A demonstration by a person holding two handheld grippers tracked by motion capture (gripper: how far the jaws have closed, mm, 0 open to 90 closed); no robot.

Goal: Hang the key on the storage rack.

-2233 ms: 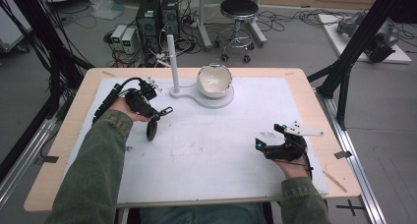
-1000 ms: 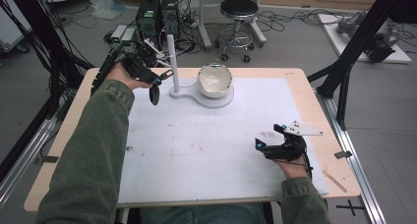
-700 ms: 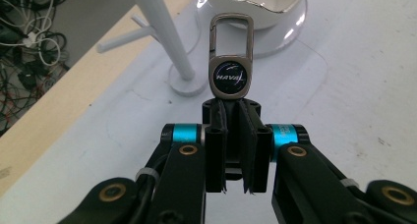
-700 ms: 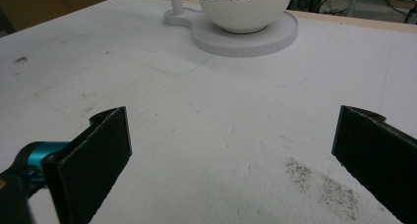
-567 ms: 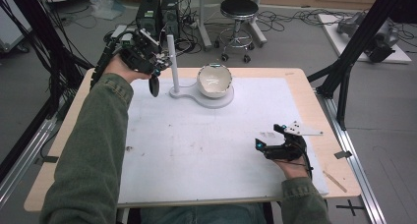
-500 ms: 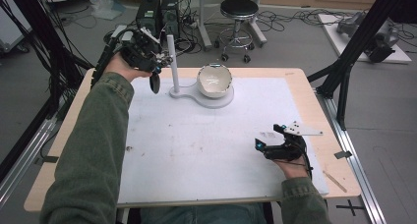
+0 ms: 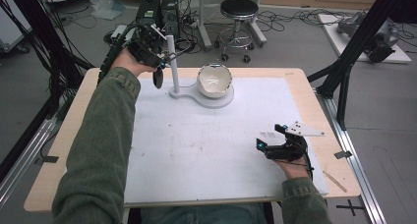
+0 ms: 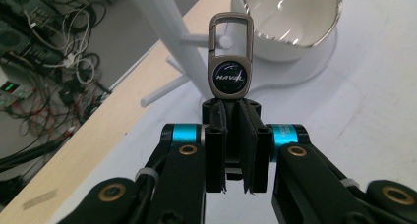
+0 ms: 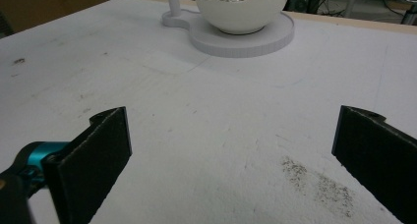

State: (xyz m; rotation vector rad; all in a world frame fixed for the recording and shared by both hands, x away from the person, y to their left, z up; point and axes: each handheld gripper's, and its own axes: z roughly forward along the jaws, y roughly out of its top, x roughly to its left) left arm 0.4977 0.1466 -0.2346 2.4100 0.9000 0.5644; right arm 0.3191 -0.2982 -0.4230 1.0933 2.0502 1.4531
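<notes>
Keyring up at the white stand, your right gripper parked wide open.

Nearest you, at five o'clock, your right gripper [image 7: 269,144] rests on the mat [image 7: 206,150], jaws spread, holding nothing. At eleven o'clock your left gripper [image 8: 231,111] is clamped on the keychain [image 8: 230,62] by its lower end (small, stiff metal, likely light and slick), clip loop free beside the stand [image 7: 172,62]. Bowl [image 7: 214,79] beyond looks breakable.

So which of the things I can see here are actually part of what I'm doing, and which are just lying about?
In the job:
- key fob, clamped in the left gripper
- white stand, whose pegs the fob is held near
- white bowl on the stand's base, possibly

Lying about:
- right gripper, open, resting on the table
- stool, boxes and cables on the floor
</notes>
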